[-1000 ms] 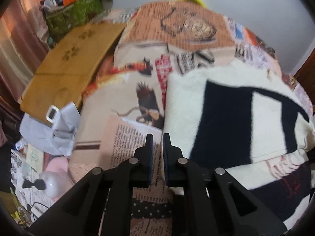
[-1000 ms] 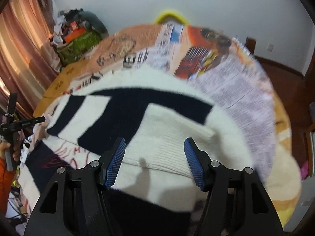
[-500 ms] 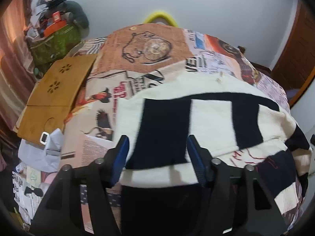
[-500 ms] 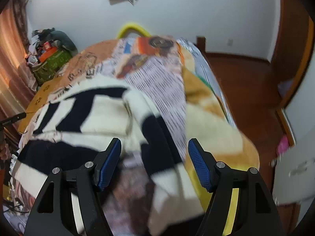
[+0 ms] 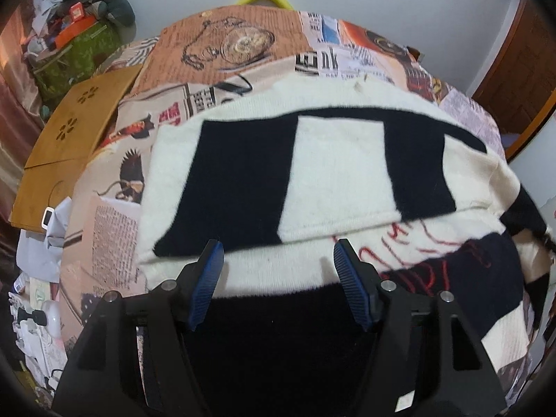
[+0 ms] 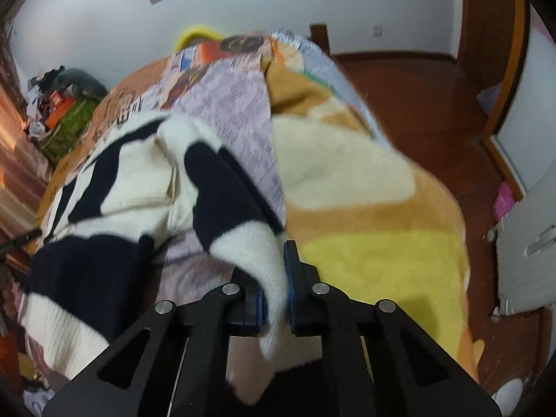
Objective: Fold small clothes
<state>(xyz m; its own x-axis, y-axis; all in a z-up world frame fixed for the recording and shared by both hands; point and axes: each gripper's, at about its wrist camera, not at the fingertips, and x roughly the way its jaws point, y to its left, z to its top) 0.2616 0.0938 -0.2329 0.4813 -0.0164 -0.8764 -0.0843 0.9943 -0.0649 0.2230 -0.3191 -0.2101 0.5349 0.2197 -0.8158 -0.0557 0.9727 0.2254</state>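
Note:
A cream and black knitted sweater [image 5: 333, 177] with red stitching lies on the bed, its upper part folded over. My left gripper [image 5: 279, 271] is open, held just above the sweater's near part, touching nothing. In the right wrist view the sweater [image 6: 139, 187] lies at left, and its black and cream sleeve [image 6: 239, 229] runs down to my right gripper [image 6: 274, 292], which is shut on the sleeve's cream end.
The bed has a newspaper-print cover [image 5: 222, 48] and an orange and yellow blanket [image 6: 365, 215] at its right side. A wooden board [image 5: 76, 132] lies at the left. Clutter [image 5: 80, 34] sits in the far left corner. Wooden floor [image 6: 417, 80] lies to the right.
My left gripper opened and moved right over the sweater. My right gripper swung right, then shut on the sleeve's cream end.

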